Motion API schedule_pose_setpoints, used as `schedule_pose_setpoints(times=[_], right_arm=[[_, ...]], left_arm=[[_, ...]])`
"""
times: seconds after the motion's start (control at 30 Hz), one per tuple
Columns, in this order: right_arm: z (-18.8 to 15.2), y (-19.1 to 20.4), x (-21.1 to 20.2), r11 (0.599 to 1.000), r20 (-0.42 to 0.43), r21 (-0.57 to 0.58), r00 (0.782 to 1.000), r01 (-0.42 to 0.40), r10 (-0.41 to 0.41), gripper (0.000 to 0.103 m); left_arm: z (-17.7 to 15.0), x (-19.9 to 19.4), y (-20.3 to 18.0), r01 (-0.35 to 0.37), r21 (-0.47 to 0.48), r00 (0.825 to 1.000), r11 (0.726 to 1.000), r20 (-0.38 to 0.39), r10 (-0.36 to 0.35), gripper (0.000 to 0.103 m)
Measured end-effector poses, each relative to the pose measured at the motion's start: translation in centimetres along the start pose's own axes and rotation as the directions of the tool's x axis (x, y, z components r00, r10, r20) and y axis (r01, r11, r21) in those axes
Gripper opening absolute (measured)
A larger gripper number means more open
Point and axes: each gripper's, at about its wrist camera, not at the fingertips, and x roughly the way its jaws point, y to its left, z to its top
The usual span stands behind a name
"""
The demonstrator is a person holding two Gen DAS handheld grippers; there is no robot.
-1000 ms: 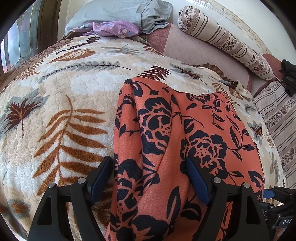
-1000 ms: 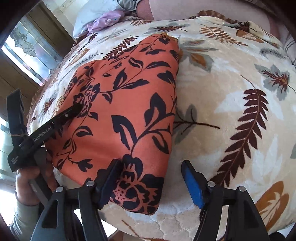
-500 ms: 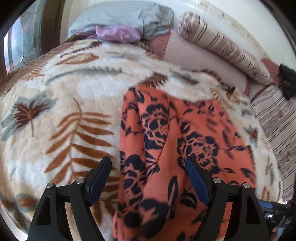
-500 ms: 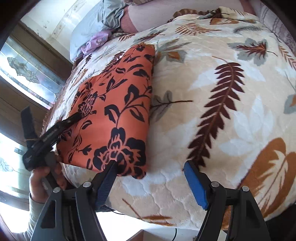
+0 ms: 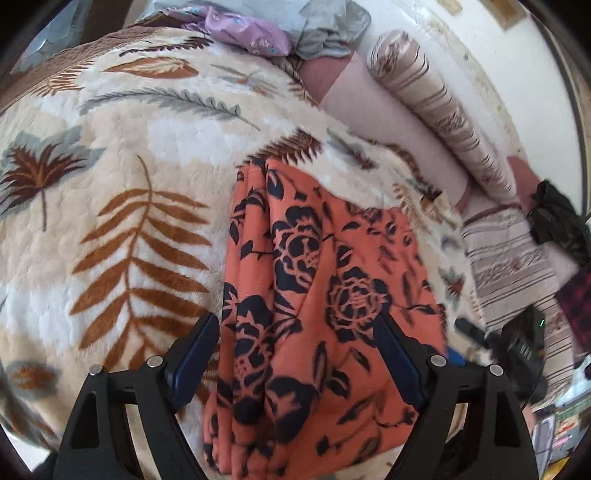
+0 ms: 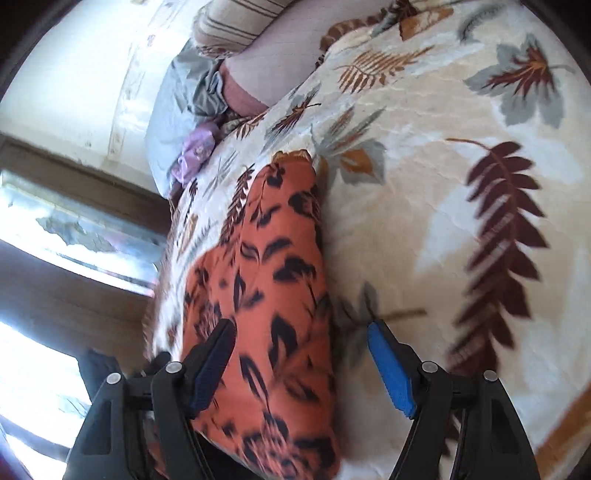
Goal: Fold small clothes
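Note:
An orange garment with black flowers (image 5: 314,314) lies folded lengthwise on a cream leaf-patterned blanket (image 5: 110,221). My left gripper (image 5: 297,354) is open, its blue pads either side of the garment's near end, not closed on it. In the right wrist view the garment (image 6: 266,295) runs from the near edge toward the pillows. My right gripper (image 6: 301,363) is open, its left finger over the garment's near corner and its right finger over the blanket (image 6: 461,184). The right gripper's body shows at the right edge of the left wrist view (image 5: 517,350).
A grey pillow (image 5: 314,26) and a purple cloth (image 5: 243,33) lie at the far end. A striped bolster (image 5: 443,122) lies along the wall, with a black item (image 5: 557,218) beyond it. A window (image 6: 55,236) is at the left of the right wrist view.
Both grippers have pulled back and tilted while open. The right wrist view has swung toward the window side, so the garment's near end now lies between its fingers. The garment has not moved.

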Motion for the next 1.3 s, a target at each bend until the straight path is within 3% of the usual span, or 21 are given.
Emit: schedule_pose_setpoints(times=[0.03,0.1,0.13,0.17,0.2,0.27,0.33,0.4,0.53,0.6,0.63,0.67,0.7,0.73,0.77,0.87,1.0,1.1,1.13,1.2,1.3], right_arm=[[0.5,0.0,1.2,1.000,-0.021,0.018,1.000,-0.008,0.008,0.077],[0.8,0.0,3.9,1.000,-0.102,0.005,0.995,0.016,-0.016,0.076],[0.8,0.9,4.3,0.997,-0.107,-0.064,0.993,0.044,-0.050,0.072],[0.6,2.6,4.5,0.981,-0.119,-0.179,0.988,0.076,-0.098,0.048],[0.5,3.6,4.6,0.971,-0.130,-0.225,0.985,0.082,-0.114,0.042],[0.6,5.6,3.8,0.941,-0.107,-0.317,0.982,0.115,-0.156,0.035],[1.3,7.2,1.9,0.921,-0.056,-0.371,0.988,0.115,-0.146,0.034],[2.7,8.6,-1.1,0.895,0.041,-0.417,0.987,0.157,-0.154,0.034],[5.9,8.2,-6.9,0.897,0.181,-0.401,0.976,0.187,-0.123,0.034],[7.5,5.6,-8.4,0.925,0.189,-0.335,0.975,0.179,-0.120,0.040],[8.0,3.7,-8.3,0.942,0.174,-0.280,0.975,0.184,-0.138,0.047],[8.5,1.5,-8.0,0.956,0.163,-0.213,0.972,0.203,-0.170,0.069],[8.5,-1.1,-7.6,0.960,0.148,-0.143,0.965,0.239,-0.218,0.078],[8.2,-3.1,-7.2,0.958,0.126,-0.093,0.958,0.272,-0.259,0.078],[7.6,-5.0,-7.2,0.956,0.111,-0.050,0.953,0.289,-0.282,0.078],[4.9,-6.1,-9.3,0.962,0.202,-0.037,0.945,0.271,-0.259,0.078],[3.9,-2.0,-11.6,0.974,0.307,-0.141,0.943,0.179,-0.128,0.078],[3.6,0.9,-9.9,0.973,0.251,-0.219,0.968,0.070,-0.013,0.085],[3.9,1.2,-8.5,0.973,0.210,-0.224,0.978,0.052,-0.004,0.088],[3.8,-1.0,-3.5,0.982,0.021,-0.170,0.997,0.078,-0.075,0.091],[2.1,0.0,-5.3,0.981,0.097,-0.161,0.991,0.105,-0.090,0.090]], left_arm=[[-0.2,1.8,0.1,-0.034,0.010,0.996,0.999,-0.078,0.034,0.085],[-0.5,1.9,-0.8,-0.068,0.075,0.997,0.995,-0.042,0.071,0.076],[-0.5,1.9,-1.3,-0.054,0.101,0.997,0.993,-0.053,0.059,0.055],[-0.4,1.9,-1.7,-0.052,0.109,0.997,0.993,-0.056,0.059,0.047],[-0.2,1.8,-2.0,-0.066,0.120,0.996,0.991,-0.049,0.072,0.044],[0.1,1.2,-3.3,-0.088,0.165,0.996,0.982,-0.019,0.092,0.032],[0.5,-0.1,-5.5,-0.089,0.230,0.996,0.969,0.037,0.083,0.031],[1.6,-1.1,-8.2,-0.056,0.258,0.995,0.965,0.091,0.034,0.031],[4.5,-0.1,-12.9,0.020,0.298,0.984,0.954,0.162,-0.071,0.036],[5.4,3.0,-14.4,0.015,0.293,0.993,0.956,0.105,-0.048,0.042],[5.5,5.0,-14.8,0.000,0.298,0.998,0.955,0.067,-0.021,0.054],[5.4,7.4,-14.7,-0.027,0.308,1.000,0.951,0.011,0.024,0.068],[5.1,9.6,-14.3,-0.077,0.316,0.994,0.946,-0.043,0.096,0.069],[4.6,11.1,-13.6,-0.124,0.317,0.984,0.940,-0.081,0.158,0.071],[4.3,11.2,-12.7,-0.103,0.289,0.986,0.952,-0.094,0.135,0.071],[3.8,8.2,-11.5,-0.092,0.223,0.995,0.970,-0.020,0.099,0.071],[2.5,4.8,-12.5,-0.131,0.302,0.989,0.944,0.108,0.103,0.072],[1.9,7.8,-12.0,-0.217,0.343,0.975,0.914,0.024,0.223,0.073],[1.6,8.8,-11.2,-0.216,0.326,0.973,0.921,-0.003,0.229,0.076],[1.4,7.8,-10.7,-0.219,0.282,0.975,0.934,0.016,0.224,0.078],[0.7,4.8,-12.1,-0.278,0.325,0.960,0.904,0.091,0.263,0.079]])
